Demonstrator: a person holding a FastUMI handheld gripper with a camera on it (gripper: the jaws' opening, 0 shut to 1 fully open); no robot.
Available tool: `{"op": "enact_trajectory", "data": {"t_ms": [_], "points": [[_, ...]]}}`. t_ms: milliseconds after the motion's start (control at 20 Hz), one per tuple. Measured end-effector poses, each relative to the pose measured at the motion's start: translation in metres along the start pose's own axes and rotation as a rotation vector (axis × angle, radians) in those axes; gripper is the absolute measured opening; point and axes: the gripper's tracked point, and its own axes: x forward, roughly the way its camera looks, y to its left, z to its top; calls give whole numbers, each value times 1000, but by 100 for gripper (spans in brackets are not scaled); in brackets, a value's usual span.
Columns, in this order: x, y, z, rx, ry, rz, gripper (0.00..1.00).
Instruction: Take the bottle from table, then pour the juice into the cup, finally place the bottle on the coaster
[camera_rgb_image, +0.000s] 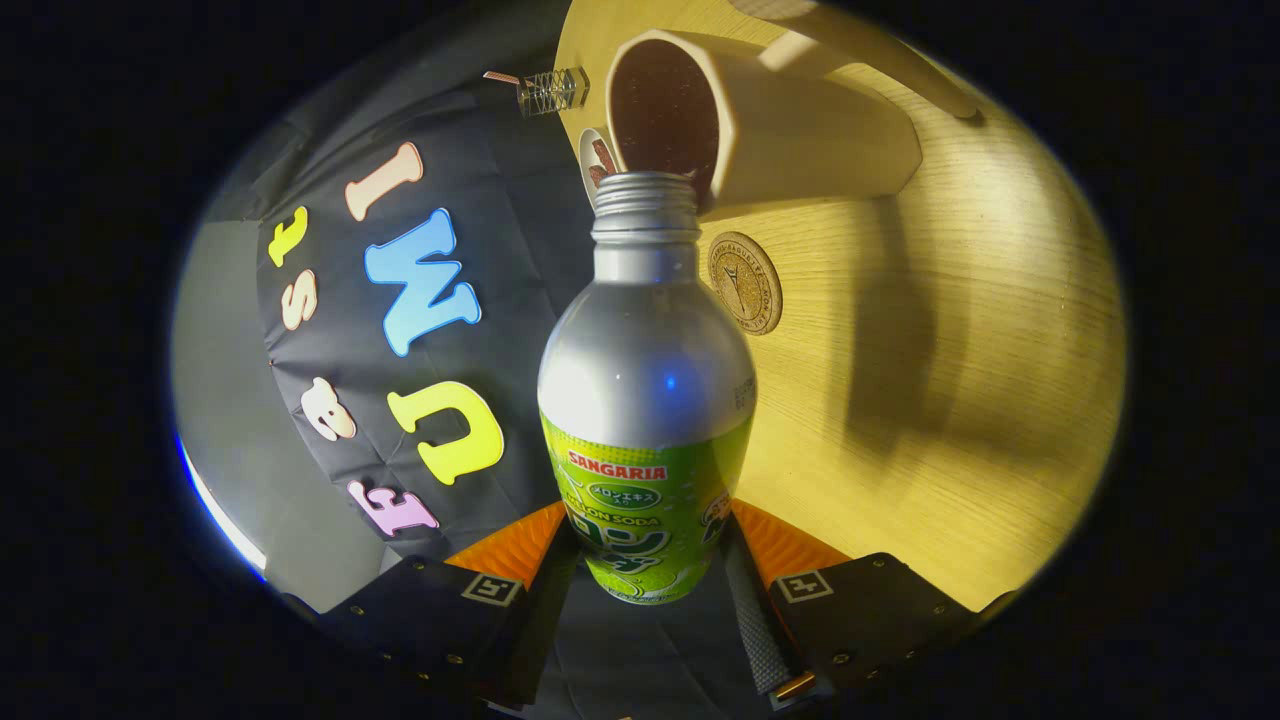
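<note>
- Our gripper (648, 560) is clamped on the bottle (646, 400), one finger pressing each side of its green-labelled lower body.
- The bottle has a silver metal upper body and an uncapped threaded neck, and it points to 12 o'clock from the fingers.
- We see its mouth just at the rim of the cup (740, 125), a cream cup with a dark inside, whose opening faces the bottle.
- At 1 o'clock from the bottle's shoulder a round cork coaster (745, 282) lies flat on the counter (950, 400), apart from the cup.
- The counter is pale wood with fine grain, lit warm yellow, carrying a broad soft shadow beyond the coaster.
- At 9 o'clock hangs the booth's black cloth wall (520, 280), creased, with a plain grey wall (215, 330) beyond it.
</note>
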Motion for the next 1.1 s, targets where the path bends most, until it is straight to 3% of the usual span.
{"op": "enact_trajectory", "data": {"t_ms": [1100], "points": [[-1, 35, 6, 156, 11, 2, 77]]}}
